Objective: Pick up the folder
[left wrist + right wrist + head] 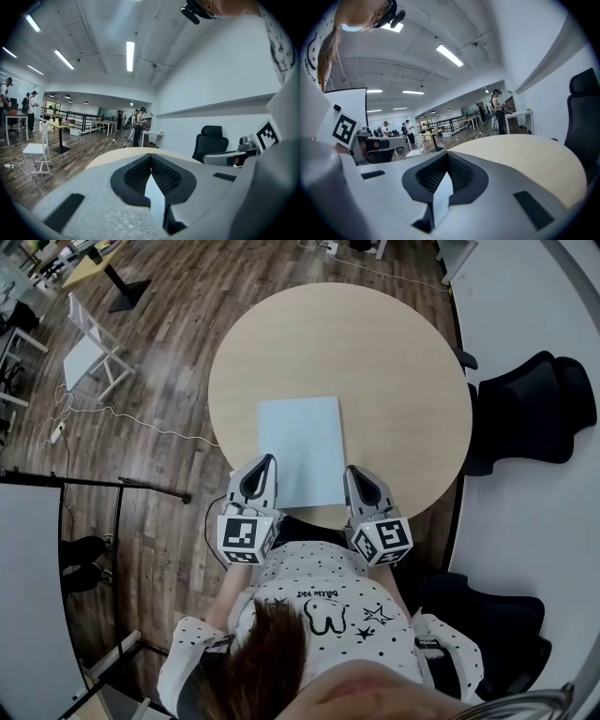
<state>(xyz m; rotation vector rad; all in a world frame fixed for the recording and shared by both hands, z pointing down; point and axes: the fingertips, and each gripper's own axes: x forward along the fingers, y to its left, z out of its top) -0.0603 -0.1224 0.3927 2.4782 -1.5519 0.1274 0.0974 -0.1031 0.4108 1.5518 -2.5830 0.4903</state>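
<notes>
Pale-blue folder point(300, 442) mid-frame on round wooden surface point(394, 362); left tongs point(266, 463) and right tongs point(352, 472) each clamped on folder's near edge.

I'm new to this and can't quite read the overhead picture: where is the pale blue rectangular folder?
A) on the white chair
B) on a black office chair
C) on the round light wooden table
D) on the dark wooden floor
C: in the head view the pale blue rectangular folder lies on the round light wooden table, near the edge closest to the person.
</notes>
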